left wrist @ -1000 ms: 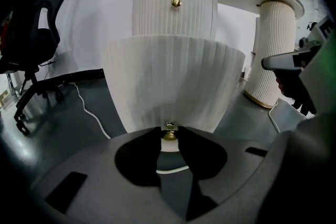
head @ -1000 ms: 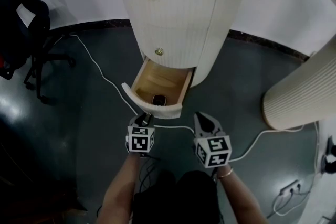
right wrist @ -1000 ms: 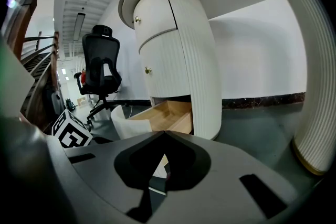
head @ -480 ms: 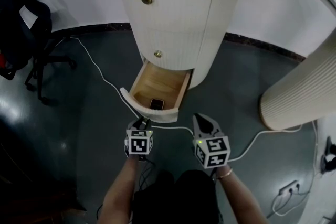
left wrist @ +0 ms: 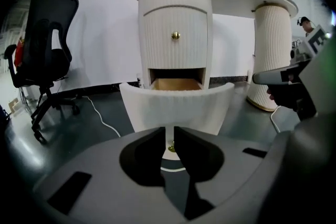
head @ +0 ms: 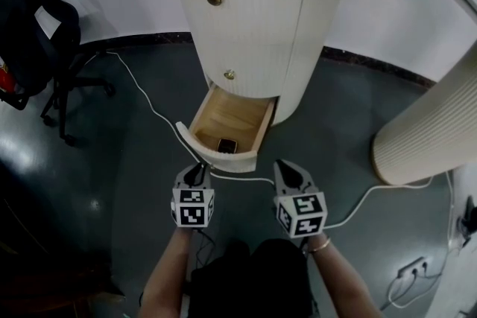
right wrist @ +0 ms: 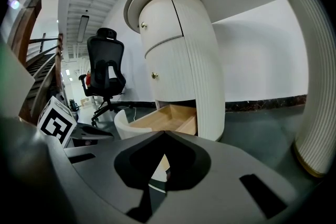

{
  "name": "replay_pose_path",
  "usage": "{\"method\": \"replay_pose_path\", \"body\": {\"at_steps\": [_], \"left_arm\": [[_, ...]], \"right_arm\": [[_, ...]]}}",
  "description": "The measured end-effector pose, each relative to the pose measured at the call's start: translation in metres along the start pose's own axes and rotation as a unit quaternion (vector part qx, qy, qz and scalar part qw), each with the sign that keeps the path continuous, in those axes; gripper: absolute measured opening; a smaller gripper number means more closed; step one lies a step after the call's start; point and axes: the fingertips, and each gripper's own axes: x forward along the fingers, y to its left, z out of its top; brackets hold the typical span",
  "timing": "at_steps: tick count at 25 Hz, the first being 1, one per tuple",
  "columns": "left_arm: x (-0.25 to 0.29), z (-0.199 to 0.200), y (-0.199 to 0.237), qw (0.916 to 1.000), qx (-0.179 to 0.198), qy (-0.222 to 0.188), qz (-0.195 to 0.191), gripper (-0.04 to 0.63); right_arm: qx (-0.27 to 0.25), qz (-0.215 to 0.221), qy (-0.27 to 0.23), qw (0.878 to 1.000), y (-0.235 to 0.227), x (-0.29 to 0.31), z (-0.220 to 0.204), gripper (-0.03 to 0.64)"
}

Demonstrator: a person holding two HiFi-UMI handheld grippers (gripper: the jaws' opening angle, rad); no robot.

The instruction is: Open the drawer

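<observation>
Ahead of left gripper (head: 196,173): drawer (head: 218,160), pulled well out of cabinet (head: 253,33), front just beyond the tips.
Change: gripper has drawn back from the drawer front; jaws closing on nothing, narrow gap left. Opening judged complete.
Right gripper (head: 288,169): jaws pressed together, empty, drawer ahead-left.
Writing: none legible; square markers only.

Soft overhead light falls evenly on the white drawer (head: 223,162), lays pale glare on the glossy dark floor (head: 22,149), and both gripper views bulge, blackening at the corners.
</observation>
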Motion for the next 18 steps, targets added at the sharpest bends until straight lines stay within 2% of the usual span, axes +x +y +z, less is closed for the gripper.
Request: {"method": "replay_pose_path", "body": {"at_steps": [8, 18], "left_arm": [[-0.028, 0.043, -0.006, 0.9977, -0.007, -0.066, -0.01, 0.03], [-0.044, 0.065, -0.009, 0.994, -0.018, -0.107, -0.018, 0.011]], "right_arm": [[-0.007, 0.006, -0.005, 1.0, 0.009, -0.006, 0.006, 0.003], [-0.013, -0.006, -0.016, 1.0, -0.003, -0.01, 0.021, 0.003]]}}
